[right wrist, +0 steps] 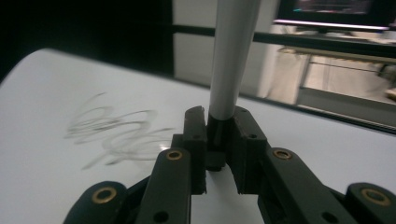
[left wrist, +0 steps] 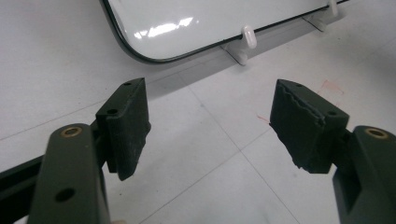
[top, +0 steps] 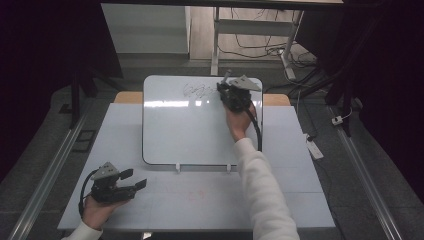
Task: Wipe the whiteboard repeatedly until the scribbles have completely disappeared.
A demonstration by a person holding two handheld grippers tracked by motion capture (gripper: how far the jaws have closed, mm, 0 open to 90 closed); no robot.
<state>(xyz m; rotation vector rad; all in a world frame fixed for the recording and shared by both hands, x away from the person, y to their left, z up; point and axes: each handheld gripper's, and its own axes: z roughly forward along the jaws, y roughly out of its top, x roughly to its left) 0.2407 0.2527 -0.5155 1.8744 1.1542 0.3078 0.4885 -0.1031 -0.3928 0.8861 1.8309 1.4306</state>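
Observation:
A white whiteboard (top: 190, 130) stands propped in the middle of the table, with a grey looping scribble (top: 197, 91) near its top edge. My right gripper (top: 226, 87) is at the board's top right, just right of the scribble, shut on a grey marker (top: 227, 76) that sticks up beyond the jaws. In the right gripper view the marker (right wrist: 229, 60) rises from between the jaws of my right gripper (right wrist: 217, 140), and the scribble (right wrist: 116, 133) lies to the left on the board (right wrist: 46, 177). My left gripper (top: 138, 178) rests near the table's front left, open and holding nothing (left wrist: 210, 126).
The board's lower edge (left wrist: 187, 23) sits on small white clips (left wrist: 247, 37) on the pale table (top: 200, 200). Beyond the table are a white desk frame (top: 216, 45), floor cables and a power strip (top: 315, 148). Metal rails (top: 50, 170) run along both sides.

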